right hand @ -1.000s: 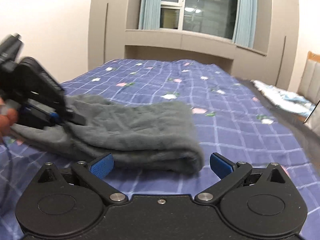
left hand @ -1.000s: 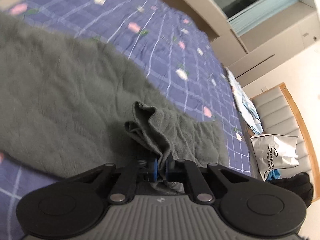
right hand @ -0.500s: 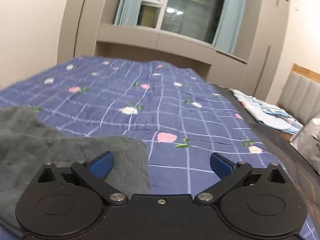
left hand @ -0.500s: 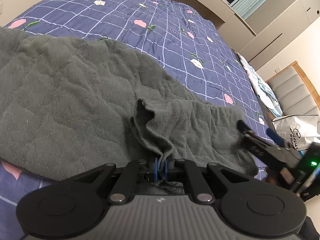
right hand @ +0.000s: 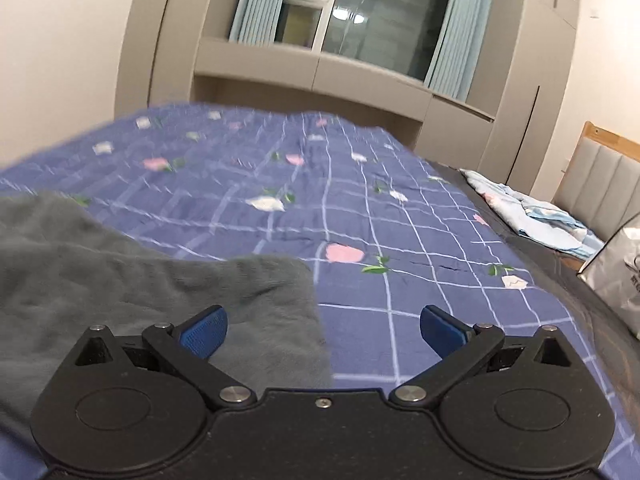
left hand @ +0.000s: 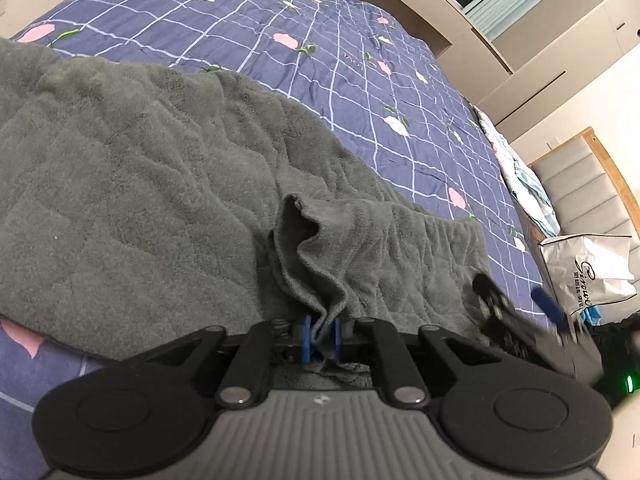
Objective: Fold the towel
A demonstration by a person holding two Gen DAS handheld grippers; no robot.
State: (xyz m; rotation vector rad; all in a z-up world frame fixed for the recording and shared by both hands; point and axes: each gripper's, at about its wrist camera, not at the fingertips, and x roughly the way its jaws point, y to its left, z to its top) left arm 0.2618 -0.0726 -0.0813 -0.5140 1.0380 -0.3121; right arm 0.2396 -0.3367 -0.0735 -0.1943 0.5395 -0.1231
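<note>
A grey plush towel lies spread across the bed. My left gripper is shut on a bunched fold of its near edge, which rises in pleats just ahead of the blue pads. In the left wrist view my right gripper shows blurred at the towel's right end, fingers apart. From the right wrist view, the right gripper stands open above the towel's corner. Its left fingertip is over the cloth and its right one over bare bedspread; nothing is held between them.
The bed has a blue checked floral cover. A white shopping bag stands at the bed's right side by a padded headboard. Light blue bedding lies at the far right. Cabinets and a window lie beyond.
The right gripper swung from facing the folded towel end to hover open over its right corner. The left gripper kept its pinch and the view tilted down onto the towel.
</note>
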